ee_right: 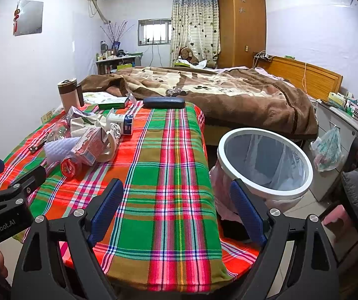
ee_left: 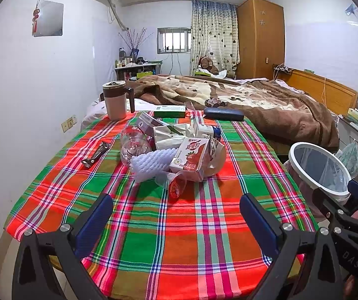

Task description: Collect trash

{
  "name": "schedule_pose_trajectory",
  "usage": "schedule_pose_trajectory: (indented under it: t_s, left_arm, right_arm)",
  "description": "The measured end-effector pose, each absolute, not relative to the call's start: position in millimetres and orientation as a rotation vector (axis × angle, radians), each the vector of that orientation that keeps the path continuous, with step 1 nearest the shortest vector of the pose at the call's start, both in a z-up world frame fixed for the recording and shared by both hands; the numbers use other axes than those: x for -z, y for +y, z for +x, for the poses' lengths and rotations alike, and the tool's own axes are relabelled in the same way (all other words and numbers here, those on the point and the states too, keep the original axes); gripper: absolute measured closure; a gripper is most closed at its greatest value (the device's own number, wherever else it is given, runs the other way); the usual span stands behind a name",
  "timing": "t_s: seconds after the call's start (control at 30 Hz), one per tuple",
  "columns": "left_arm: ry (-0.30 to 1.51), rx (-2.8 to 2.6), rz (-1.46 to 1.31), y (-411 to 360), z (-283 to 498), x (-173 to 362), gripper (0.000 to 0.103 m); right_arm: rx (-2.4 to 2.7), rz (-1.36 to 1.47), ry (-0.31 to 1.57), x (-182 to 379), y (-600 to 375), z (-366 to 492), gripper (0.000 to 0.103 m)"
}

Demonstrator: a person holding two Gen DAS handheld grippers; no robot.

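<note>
A heap of trash lies on the plaid tablecloth (ee_left: 179, 245): a pink milk carton (ee_left: 190, 158), a clear plastic bottle (ee_left: 132, 145), white foam netting (ee_left: 151, 163), a crumpled green-white carton (ee_left: 170, 135) and a red-lidded clear cup (ee_left: 176, 187). The heap also shows in the right wrist view (ee_right: 91, 145). My left gripper (ee_left: 176, 210) is open and empty, low over the near table, short of the heap. My right gripper (ee_right: 176, 195) is open and empty over the table's right edge, beside the white-rimmed lined bin (ee_right: 266, 160).
A brown-lidded mug (ee_left: 115, 100), a green box (ee_left: 170, 111), a dark glasses case (ee_left: 223, 113) and a black pen-like item (ee_left: 96, 155) also lie on the table. A bed with a brown blanket (ee_left: 253, 100) stands behind. A plastic bag (ee_right: 328, 150) hangs on a cabinet at right.
</note>
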State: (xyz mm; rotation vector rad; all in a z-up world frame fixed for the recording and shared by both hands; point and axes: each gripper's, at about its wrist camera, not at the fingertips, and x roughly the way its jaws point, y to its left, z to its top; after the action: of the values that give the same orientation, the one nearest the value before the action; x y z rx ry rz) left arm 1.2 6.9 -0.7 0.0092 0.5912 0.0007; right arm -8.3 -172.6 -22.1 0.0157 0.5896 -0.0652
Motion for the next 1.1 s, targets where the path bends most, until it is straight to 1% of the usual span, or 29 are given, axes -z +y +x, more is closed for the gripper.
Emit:
schedule_pose_trajectory:
  t_s: [0.5,0.63,0.8,0.87,1.1]
  left_arm:
    - [0.605,0.007,0.003,12.3,12.4,7.5,0.0]
    - [0.619,0.027,-0.023,35.2,25.6,11.4,0.0]
    - [0.679,-0.005,-0.045,69.6,49.4,18.8,0.001]
    - [0.697,-0.051,-0.028,82.0,59.4,22.2,0.003]
    - [0.746,-0.075,-0.026,120.1,85.3,35.1,0.007]
  right_arm:
    - [0.064,0.011,0.603,25.9,-170.5,-1.4,0.014]
    - [0.021,0.009,0.6,26.1,-165.0,11.4,0.014]
    - [-0.072,0.038,0.624,34.1,-153.6,41.2,0.014]
    - [-0.105,0.049,0.654,38.5,-146.4,54.4,0.014]
    - [-0.212,0.058,0.713,46.1,-117.0,88.2,0.015]
